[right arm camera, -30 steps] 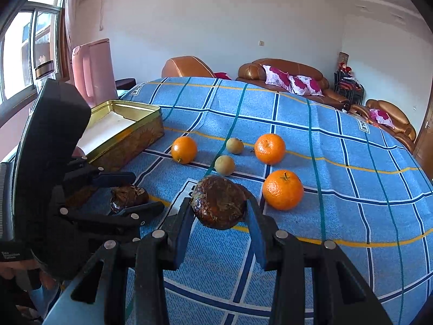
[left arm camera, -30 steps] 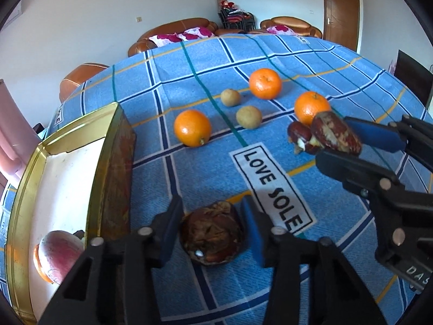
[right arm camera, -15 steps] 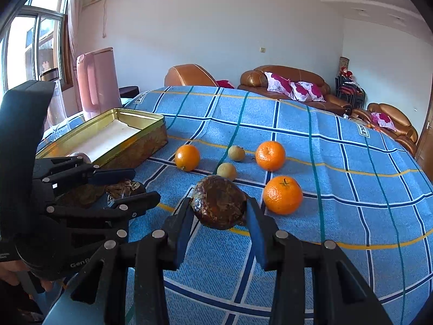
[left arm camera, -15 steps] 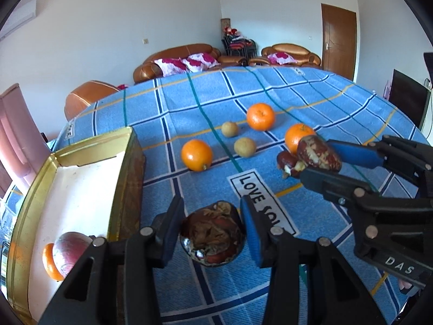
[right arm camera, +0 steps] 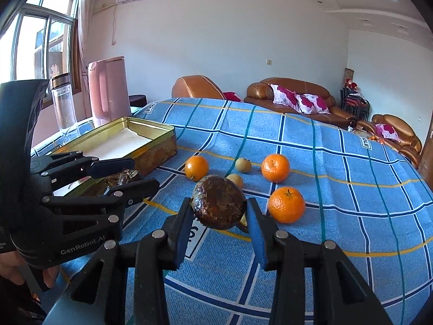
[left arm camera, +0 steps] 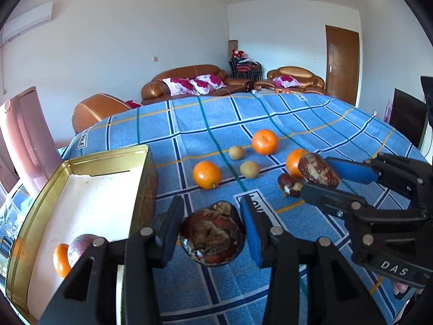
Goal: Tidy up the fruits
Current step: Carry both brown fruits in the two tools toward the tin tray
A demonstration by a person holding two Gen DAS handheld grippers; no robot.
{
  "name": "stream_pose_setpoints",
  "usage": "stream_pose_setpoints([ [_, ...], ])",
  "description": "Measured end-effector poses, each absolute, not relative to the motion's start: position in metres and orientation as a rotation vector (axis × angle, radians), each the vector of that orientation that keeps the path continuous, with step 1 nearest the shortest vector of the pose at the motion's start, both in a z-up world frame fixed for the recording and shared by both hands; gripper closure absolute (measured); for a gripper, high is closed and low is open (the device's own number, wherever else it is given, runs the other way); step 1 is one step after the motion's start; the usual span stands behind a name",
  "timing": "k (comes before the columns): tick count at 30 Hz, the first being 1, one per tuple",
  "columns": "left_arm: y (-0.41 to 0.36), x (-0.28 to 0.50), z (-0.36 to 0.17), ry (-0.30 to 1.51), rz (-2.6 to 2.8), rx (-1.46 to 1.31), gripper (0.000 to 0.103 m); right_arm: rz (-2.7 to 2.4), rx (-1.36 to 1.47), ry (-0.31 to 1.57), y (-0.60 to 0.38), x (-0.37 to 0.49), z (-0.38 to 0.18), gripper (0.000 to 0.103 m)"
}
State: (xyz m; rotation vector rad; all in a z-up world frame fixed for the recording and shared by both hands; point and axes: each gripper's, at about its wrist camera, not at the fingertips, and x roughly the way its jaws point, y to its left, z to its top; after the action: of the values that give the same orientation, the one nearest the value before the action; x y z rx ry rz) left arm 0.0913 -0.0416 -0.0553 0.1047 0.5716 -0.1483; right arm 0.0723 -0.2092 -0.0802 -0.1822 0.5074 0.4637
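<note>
My left hand-held gripper (left arm camera: 212, 233) clasps a wrinkled dark fruit (left arm camera: 212, 239) just beside the tin (left arm camera: 81, 159); the right (right arm camera: 219, 219) clamps another (right arm camera: 217, 207). Both look light, brittle-skinned; I judge that a gentle hold across the widest part suits them.

Left claw (left arm camera: 212, 231) lifted with its dark shrivelled fruit (left arm camera: 212, 239), tilted upward, now nearer gold tin (left arm camera: 147, 162).

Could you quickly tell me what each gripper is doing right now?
Left gripper: shut on a dark shrivelled fruit.
Right gripper: shut on another dark brown fruit.
</note>
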Motion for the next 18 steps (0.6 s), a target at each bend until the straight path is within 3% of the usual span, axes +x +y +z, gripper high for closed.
stream_pose_setpoints([
  [18,-0.035,0.072,-0.045,0.462,-0.116,0.084,0.058,0.484,-0.176,0.438,-0.213,0.06,-0.074,0.061],
])
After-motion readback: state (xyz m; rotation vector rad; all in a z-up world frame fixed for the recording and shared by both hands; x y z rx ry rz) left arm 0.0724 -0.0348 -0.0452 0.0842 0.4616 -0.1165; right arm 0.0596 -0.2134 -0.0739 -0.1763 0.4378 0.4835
